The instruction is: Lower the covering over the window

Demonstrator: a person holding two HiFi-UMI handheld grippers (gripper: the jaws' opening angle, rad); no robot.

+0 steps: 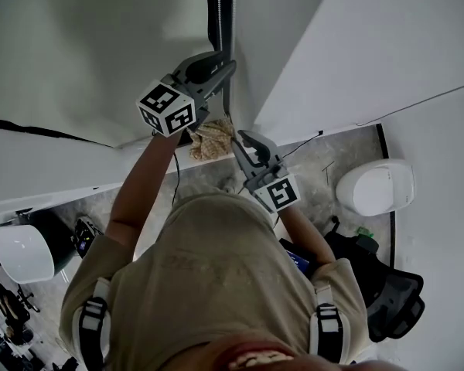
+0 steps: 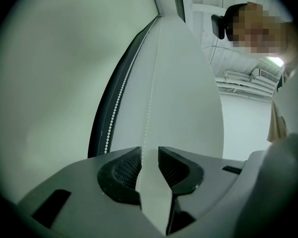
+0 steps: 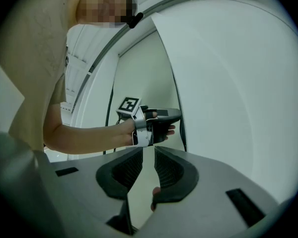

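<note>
A white bead chain [image 2: 150,98] hangs down the pale wall beside a dark window frame [image 2: 102,118]; a second strand [image 2: 116,108] runs along that frame. My left gripper [image 2: 149,155] is open, with the chain running down through the gap between its pads, and neither pad presses on it. In the head view the left gripper [image 1: 226,69] is raised to the chain [image 1: 219,6] next to the pale window covering [image 1: 85,45]. My right gripper [image 1: 240,139] is lower and apart from the chain. In its own view the right gripper [image 3: 148,152] is open and empty, pointing toward the left gripper [image 3: 161,120].
A patterned cloth [image 1: 211,139] lies between the two grippers. On the floor are a white rounded object [image 1: 375,185] at the right, a black chair [image 1: 390,300] below it, and another white rounded object [image 1: 23,253] at the left. A thin cable [image 1: 417,103] crosses the right wall.
</note>
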